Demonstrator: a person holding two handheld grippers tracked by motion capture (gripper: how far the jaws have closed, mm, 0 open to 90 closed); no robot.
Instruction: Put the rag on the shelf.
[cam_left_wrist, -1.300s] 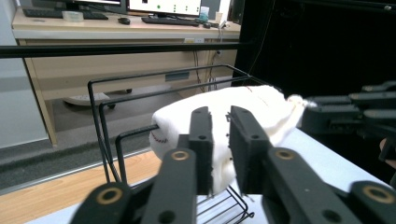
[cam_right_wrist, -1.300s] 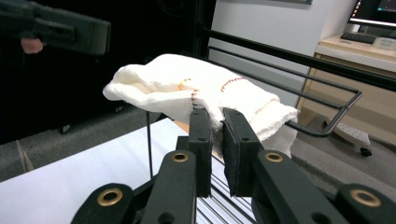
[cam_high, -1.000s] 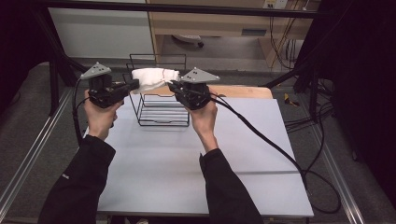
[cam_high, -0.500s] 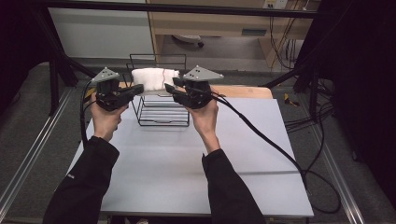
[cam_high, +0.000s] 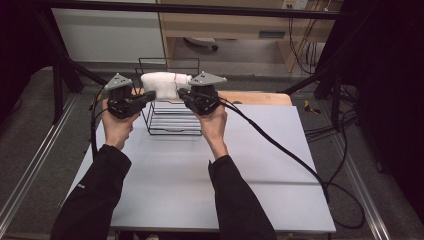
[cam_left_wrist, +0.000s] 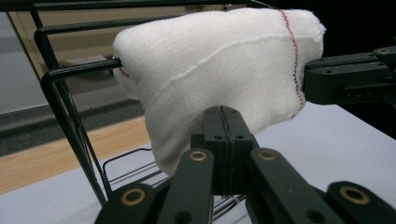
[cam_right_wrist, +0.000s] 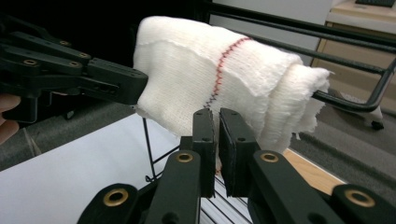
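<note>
Between the earlier high views and this one, both hands had shifted only slightly, and the right gripper's (cam_high: 184, 94) jaws had just been closing. They stood nearly together on the near lower edge of the white knitted cloth (cam_high: 165, 85), a thin fold of it seemingly pinched between the pads. The left gripper (cam_high: 148, 96) was fully closed on the cloth's lower hem at the opposite end. The cloth hung over the top rail of the black wire rack (cam_high: 172, 117) at the far side of the white table (cam_high: 200, 175), folded in several layers, with a red stitched seam (cam_right_wrist: 226, 58) across it. It appeared light, soft and limp, liable to sag and to snag on the wire. Pinching the hem at two separated points, as shown, suited lifting it clear.
</note>
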